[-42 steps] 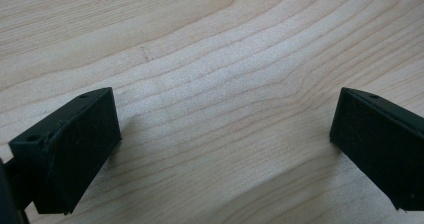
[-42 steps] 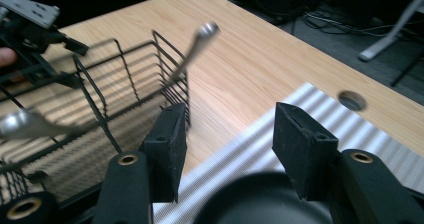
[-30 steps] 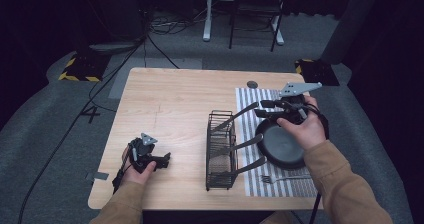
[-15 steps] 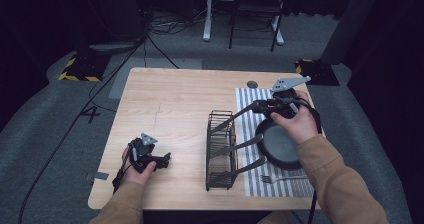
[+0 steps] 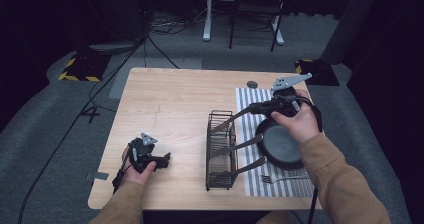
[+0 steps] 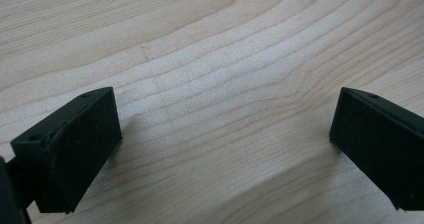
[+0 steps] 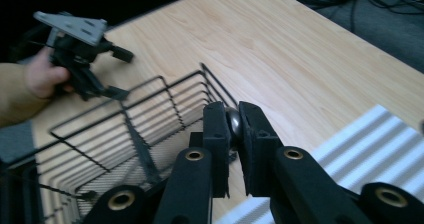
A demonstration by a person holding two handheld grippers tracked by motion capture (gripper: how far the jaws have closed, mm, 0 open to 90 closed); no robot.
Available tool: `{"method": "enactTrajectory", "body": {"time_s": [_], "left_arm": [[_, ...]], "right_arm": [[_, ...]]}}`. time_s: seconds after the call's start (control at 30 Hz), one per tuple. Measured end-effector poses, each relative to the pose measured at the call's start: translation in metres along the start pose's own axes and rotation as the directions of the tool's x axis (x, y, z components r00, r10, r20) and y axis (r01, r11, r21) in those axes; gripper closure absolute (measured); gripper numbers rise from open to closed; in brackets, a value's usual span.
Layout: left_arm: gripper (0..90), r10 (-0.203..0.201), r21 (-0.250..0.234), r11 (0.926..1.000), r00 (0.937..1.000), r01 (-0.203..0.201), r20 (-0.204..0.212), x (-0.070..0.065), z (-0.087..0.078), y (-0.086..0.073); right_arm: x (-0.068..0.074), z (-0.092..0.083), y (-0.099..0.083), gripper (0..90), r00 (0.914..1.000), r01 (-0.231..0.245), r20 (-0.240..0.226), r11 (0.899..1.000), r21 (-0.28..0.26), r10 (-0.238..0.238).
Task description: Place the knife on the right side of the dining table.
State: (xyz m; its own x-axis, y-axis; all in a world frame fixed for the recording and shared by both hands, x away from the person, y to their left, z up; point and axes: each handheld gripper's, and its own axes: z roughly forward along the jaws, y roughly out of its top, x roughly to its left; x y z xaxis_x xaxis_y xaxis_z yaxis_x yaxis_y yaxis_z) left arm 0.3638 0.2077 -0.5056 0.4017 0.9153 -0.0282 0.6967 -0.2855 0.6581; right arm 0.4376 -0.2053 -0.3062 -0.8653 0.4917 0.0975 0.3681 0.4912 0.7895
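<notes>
metal piece mostly hidden between right gripper jaws, pan partly under hand

The wooden table carries 1 black wire rack, 1 striped mat along its right edge, 1 dark pan, 1 fork, 3 long utensils and 2 grippers.

Lab (hazard-taped floor, cables).
</notes>
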Motion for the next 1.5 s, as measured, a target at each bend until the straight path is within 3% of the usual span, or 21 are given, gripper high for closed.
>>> {"method": "enactTrajectory", "body": {"time_s": [0.17,0.33,0.5,0.7,0.73,0.77,0.8,1.0,1.1,1.17,1.27,1.3,1.37,1.43,1.5], "left_arm": [[0.3,0.001,-0.001,1.0000,1.0000,-0.001,0.000,0.000,0.000,0.000],[0.3,0.000,0.000,1.0000,1.0000,0.000,0.000,0.000,0.000,0.000],[0.3,0.000,0.001,1.0000,1.0000,0.000,0.000,0.000,0.000,0.000],[0.3,0.000,0.000,1.0000,1.0000,0.000,0.000,0.000,0.000,0.000],[0.3,0.000,0.000,1.0000,1.0000,0.000,0.000,0.000,0.000,0.000],[0.3,-0.001,0.000,1.0000,1.0000,0.001,0.000,0.000,0.000,0.000],[0.3,-0.001,0.000,1.0000,1.0000,0.001,0.000,0.000,0.000,0.000],[0.3,0.000,0.000,1.0000,1.0000,0.000,0.000,0.000,0.000,0.000],[0.3,0.000,0.001,1.0000,1.0000,0.000,0.000,0.000,0.000,0.000],[0.3,0.000,0.001,1.0000,1.0000,0.000,0.000,0.000,0.000,0.000],[0.3,0.000,0.001,1.0000,1.0000,0.000,0.000,0.000,0.000,0.000],[0.3,0.000,0.001,1.0000,1.0000,0.000,0.000,0.000,0.000,0.000],[0.3,0.000,0.001,1.0000,1.0000,0.000,0.000,0.000,0.000,0.000],[0.3,0.000,0.001,1.0000,1.0000,0.000,0.000,0.000,0.000,0.000],[0.3,-0.001,0.000,1.0000,1.0000,0.001,0.001,0.000,0.000,0.000]], "right_arm": [[0.013,-0.002,0.009,84.4,0.9981,0.053,0.031,0.999,-0.001,-0.053],[0.016,-0.009,0.014,84.4,0.9973,0.060,0.045,0.998,-0.024,-0.059],[0.019,-0.026,0.022,84.4,0.9977,0.056,0.041,0.996,-0.071,-0.053],[0.023,-0.063,0.039,84.4,0.9981,0.056,0.035,0.988,-0.144,-0.051],[0.023,-0.063,0.039,84.4,0.9981,0.056,0.035,0.988,-0.144,-0.051],[0.025,-0.076,0.043,84.4,0.9978,0.057,0.041,0.985,-0.161,-0.051],[0.025,-0.076,0.043,84.4,0.9978,0.057,0.041,0.985,-0.161,-0.051],[0.025,-0.114,0.051,84.4,0.9965,0.056,0.072,0.977,-0.203,-0.043],[0.017,-0.130,0.051,84.4,0.9913,0.048,0.130,0.977,-0.208,-0.022],[0.013,-0.132,0.050,84.4,0.9898,0.041,0.142,0.977,-0.209,-0.011],[-0.007,-0.132,0.043,84.4,0.9809,0.002,0.190,0.976,-0.217,0.041],[-0.007,-0.132,0.043,84.4,0.9809,0.002,0.190,0.976,-0.217,0.041],[-0.023,-0.123,0.036,84.4,0.9712,-0.025,0.227,0.979,-0.205,0.072],[-0.028,-0.118,0.033,84.4,0.9674,-0.033,0.240,0.980,-0.195,0.080],[-0.041,-0.102,0.028,84.4,0.9604,-0.054,0.262,0.985,-0.165,0.096]]}}
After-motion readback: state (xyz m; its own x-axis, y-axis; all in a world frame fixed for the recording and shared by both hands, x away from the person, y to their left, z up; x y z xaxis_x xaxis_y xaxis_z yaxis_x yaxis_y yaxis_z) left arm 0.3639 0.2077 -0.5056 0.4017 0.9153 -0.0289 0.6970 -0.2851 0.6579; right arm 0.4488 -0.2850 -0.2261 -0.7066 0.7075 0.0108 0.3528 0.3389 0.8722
